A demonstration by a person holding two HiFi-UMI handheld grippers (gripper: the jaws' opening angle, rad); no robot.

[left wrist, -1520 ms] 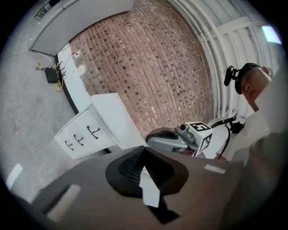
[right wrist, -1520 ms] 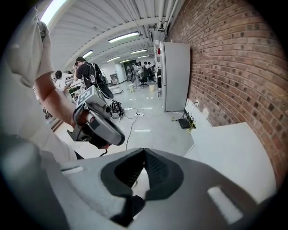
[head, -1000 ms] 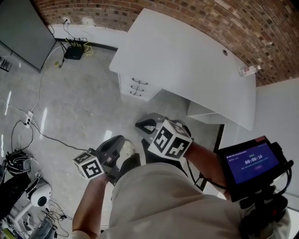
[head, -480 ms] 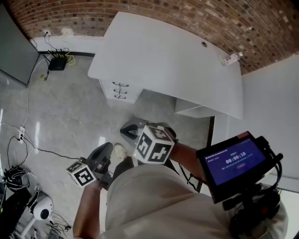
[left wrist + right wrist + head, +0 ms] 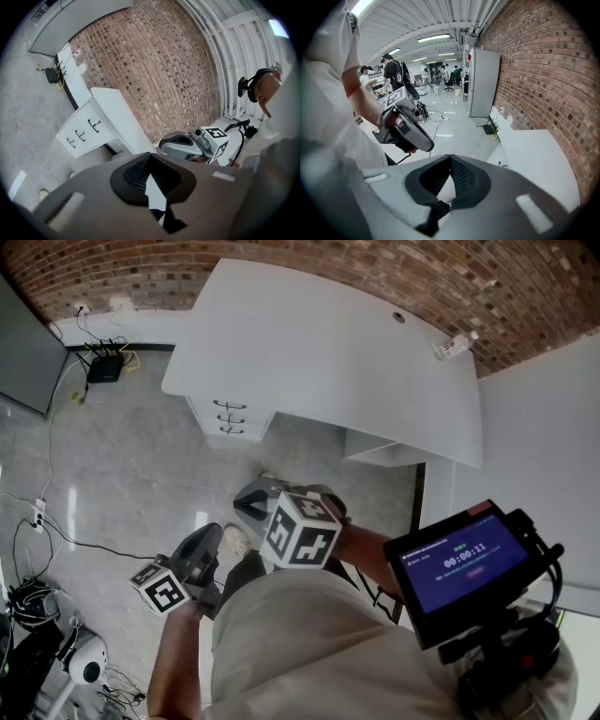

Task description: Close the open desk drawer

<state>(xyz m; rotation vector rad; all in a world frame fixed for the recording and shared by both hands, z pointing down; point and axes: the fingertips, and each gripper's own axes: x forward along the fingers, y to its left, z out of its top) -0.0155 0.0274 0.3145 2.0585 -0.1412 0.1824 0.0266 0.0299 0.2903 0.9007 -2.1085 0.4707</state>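
A brick wall (image 5: 281,259) backs a white bench (image 5: 319,343) on a grey floor (image 5: 122,465). Both tongs hang close to the person's body, well short of the bench. The left tongs (image 5: 150,159) and right tongs (image 5: 450,159) each have jaws closed together on nothing. Farther out, the three-handled drawer stack (image 5: 228,418) looks flush-fronted. A white box (image 5: 384,454) juts beneath the bench's near right edge, perhaps the open drawer, though I cannot tell. If so, closing it well means a square, straight push on its front.
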